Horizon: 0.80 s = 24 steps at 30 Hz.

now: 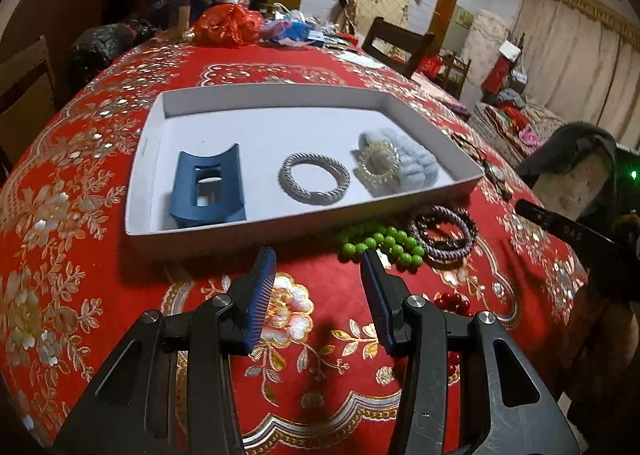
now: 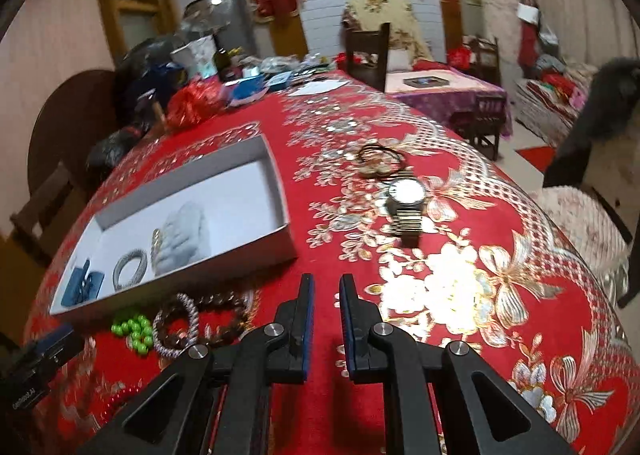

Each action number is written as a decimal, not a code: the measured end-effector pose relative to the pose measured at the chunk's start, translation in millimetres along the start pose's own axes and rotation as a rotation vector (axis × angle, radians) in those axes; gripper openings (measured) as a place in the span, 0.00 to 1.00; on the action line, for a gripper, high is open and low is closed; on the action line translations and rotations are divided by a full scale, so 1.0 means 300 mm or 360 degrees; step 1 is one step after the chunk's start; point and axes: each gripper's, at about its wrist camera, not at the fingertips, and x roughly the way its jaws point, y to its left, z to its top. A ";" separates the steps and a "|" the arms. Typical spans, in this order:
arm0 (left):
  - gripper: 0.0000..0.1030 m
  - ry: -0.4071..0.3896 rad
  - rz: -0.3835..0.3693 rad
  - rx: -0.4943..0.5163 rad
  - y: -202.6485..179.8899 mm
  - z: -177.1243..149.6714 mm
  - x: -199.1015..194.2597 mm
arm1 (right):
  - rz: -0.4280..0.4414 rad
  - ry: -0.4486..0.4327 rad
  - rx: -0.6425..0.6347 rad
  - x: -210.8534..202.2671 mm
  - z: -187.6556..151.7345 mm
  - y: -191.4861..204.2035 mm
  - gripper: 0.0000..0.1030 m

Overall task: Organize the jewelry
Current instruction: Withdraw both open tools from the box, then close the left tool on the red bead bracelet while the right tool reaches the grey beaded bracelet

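Observation:
A white tray [image 1: 138,191] on the red tablecloth holds a blue hair claw [image 1: 208,191], a grey braided bracelet [image 1: 314,179], a pearl ring-shaped piece [image 1: 378,165] and a light blue scrunchie [image 1: 416,163]. In front of the tray lie green beads [image 1: 380,243], purple and brown bracelets [image 1: 444,233] and red beads [image 1: 454,301]. My left gripper [image 1: 318,263] is open and empty, just short of the tray's near wall. My right gripper [image 2: 326,287] is slightly open and empty. A wristwatch [image 2: 406,201] and dark hair ties [image 2: 380,159] lie beyond it. The tray [image 2: 290,239] is to its left.
The far end of the table holds red bags [image 1: 228,25], a jar [image 1: 180,11], a bottle [image 2: 222,57] and clutter. A dark chair [image 2: 368,51] stands at the far side. The right gripper's body [image 1: 576,231] shows at the left wrist view's right edge.

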 end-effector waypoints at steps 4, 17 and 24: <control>0.42 0.0011 -0.0017 -0.0045 0.017 -0.002 0.000 | -0.0039 0.0009 -0.0030 0.002 0.002 0.008 0.11; 0.42 0.0086 -0.0089 -0.0195 0.096 -0.037 -0.016 | -0.0118 0.0006 -0.0140 0.005 -0.005 0.058 0.11; 0.43 0.0163 -0.0199 0.0054 -0.020 -0.062 -0.001 | -0.0072 0.0014 -0.0146 0.006 -0.006 0.061 0.13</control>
